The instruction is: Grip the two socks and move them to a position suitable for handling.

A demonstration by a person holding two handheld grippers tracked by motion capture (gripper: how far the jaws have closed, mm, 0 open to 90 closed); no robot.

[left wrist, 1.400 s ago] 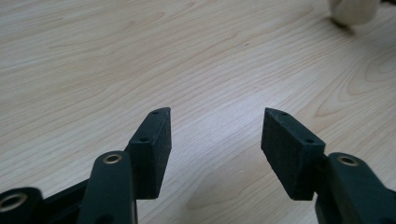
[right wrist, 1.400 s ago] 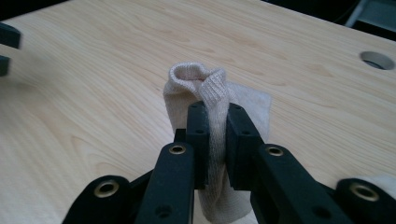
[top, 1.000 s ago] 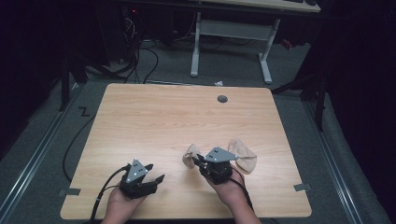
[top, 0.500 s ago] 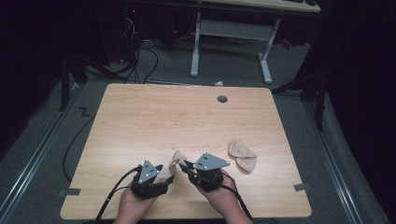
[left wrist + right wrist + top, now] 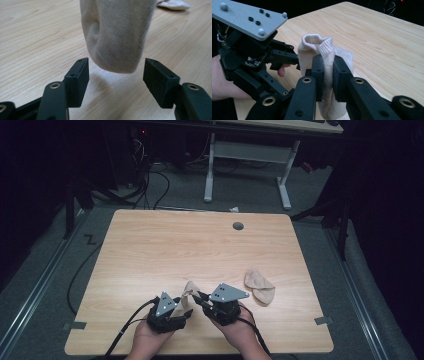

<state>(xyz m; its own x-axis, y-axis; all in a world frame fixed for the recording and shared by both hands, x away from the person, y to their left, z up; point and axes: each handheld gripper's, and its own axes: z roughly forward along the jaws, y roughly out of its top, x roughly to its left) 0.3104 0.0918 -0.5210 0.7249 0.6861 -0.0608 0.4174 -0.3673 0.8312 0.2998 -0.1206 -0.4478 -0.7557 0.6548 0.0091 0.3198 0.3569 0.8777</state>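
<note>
A beige sock (image 5: 325, 50) hangs bunched from my right gripper (image 5: 327, 67), whose pads are shut on its ribbed cuff. In the high view this sock (image 5: 189, 290) sits between the two hands near the table's front edge. My left gripper (image 5: 116, 72) stands open just to its left. The sock's (image 5: 117, 37) lower end dangles between the two pads without touching either, a little above the wood. From the right gripper view, the left gripper (image 5: 287, 56) reaches in from the left, close beside the cloth. A second beige sock (image 5: 260, 286) lies flat on the table to the right of my right gripper (image 5: 199, 297).
The wooden table (image 5: 200, 245) has a round grommet hole (image 5: 238, 226) near its far edge. Cables trail from both grippers over the front edge. A white desk frame (image 5: 245, 155) and cables stand on the floor beyond the table.
My right gripper has carried the sock leftward, away from the second sock. My left gripper has moved right toward it, so the sock now hangs between its open jaws.
</note>
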